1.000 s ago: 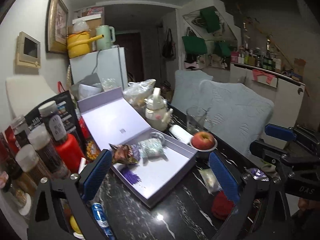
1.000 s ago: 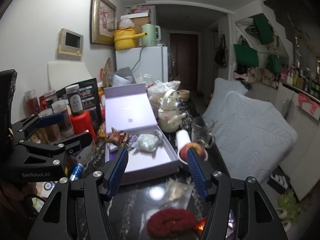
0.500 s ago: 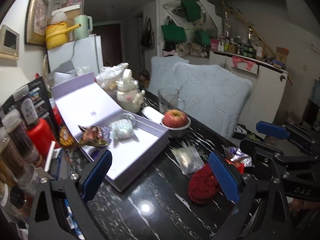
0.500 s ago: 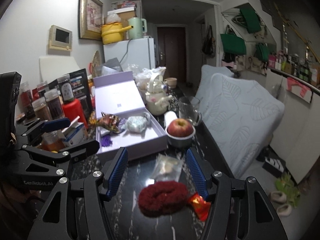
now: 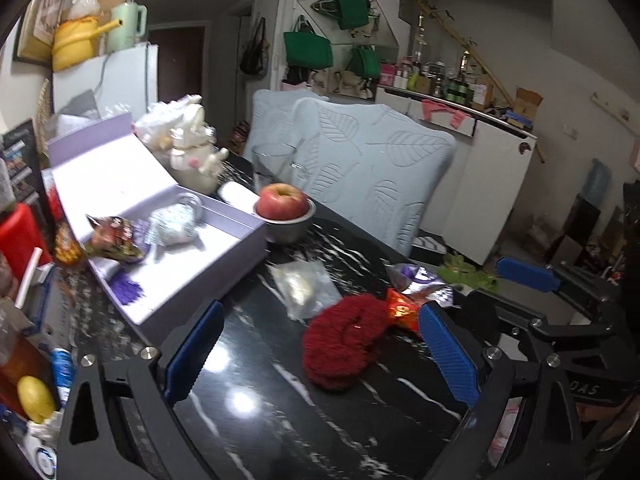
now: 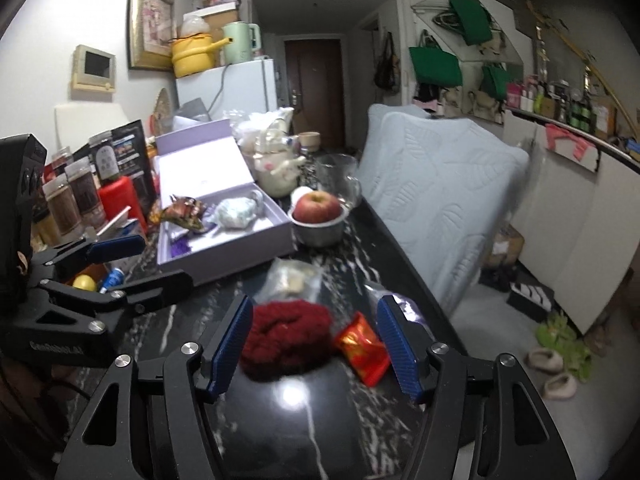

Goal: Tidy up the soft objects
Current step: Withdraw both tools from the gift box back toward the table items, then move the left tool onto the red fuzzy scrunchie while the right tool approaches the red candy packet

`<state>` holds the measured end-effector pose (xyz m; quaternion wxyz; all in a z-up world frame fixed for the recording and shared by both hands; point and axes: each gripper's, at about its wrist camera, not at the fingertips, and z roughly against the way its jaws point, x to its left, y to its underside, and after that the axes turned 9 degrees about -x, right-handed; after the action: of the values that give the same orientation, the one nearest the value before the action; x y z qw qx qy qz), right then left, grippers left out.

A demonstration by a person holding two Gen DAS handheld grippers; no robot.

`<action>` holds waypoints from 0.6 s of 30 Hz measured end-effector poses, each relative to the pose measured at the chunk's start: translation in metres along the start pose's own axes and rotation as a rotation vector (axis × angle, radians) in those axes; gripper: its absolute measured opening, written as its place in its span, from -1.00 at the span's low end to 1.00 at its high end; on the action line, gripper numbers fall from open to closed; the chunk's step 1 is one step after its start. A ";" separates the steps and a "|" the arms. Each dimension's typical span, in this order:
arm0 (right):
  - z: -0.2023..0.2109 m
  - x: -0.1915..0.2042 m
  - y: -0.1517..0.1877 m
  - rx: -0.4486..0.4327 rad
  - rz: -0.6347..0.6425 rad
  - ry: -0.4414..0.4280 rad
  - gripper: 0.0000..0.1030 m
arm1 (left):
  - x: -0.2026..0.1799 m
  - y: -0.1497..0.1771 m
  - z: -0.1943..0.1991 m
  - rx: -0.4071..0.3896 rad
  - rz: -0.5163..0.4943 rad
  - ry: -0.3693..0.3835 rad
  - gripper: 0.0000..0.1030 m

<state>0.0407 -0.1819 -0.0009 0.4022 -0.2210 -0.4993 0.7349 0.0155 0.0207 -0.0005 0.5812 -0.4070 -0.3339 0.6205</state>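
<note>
Dark table (image 6: 304,432) holds a box (image 6: 224,256) with two soft things inside — red scrunchie (image 6: 286,334) and packets wait outside. Right gripper (image 6: 314,346) gapes around it; left gripper (image 5: 320,350) wide, empty.

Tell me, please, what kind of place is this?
Probably a lived-in home, a kitchen-dining corner: a white fridge carrying a yellow enamel pot, green cloth bags hung on the wall, and a cluttered black marble table.

1. Dim indoor light comes from overhead.
2. A white glare spot sits on the glossy black surface (image 6: 294,394) just ahead of the right tool (image 6: 314,346).
3. Both views show motion blur, curved fisheye edges and dark corners.
</note>
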 end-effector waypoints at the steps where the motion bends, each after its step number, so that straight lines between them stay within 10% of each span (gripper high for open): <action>1: 0.000 -0.005 0.004 0.008 -0.011 0.005 0.26 | -0.002 0.002 -0.002 0.003 0.002 0.009 0.93; 18: -0.017 -0.062 0.042 0.089 -0.106 0.064 0.26 | -0.032 0.029 -0.070 0.134 -0.031 0.032 0.93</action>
<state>0.0735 -0.2299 -0.0508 0.4659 -0.1997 -0.4638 0.7266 0.0645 -0.0178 -0.0540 0.6218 -0.3717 -0.2887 0.6260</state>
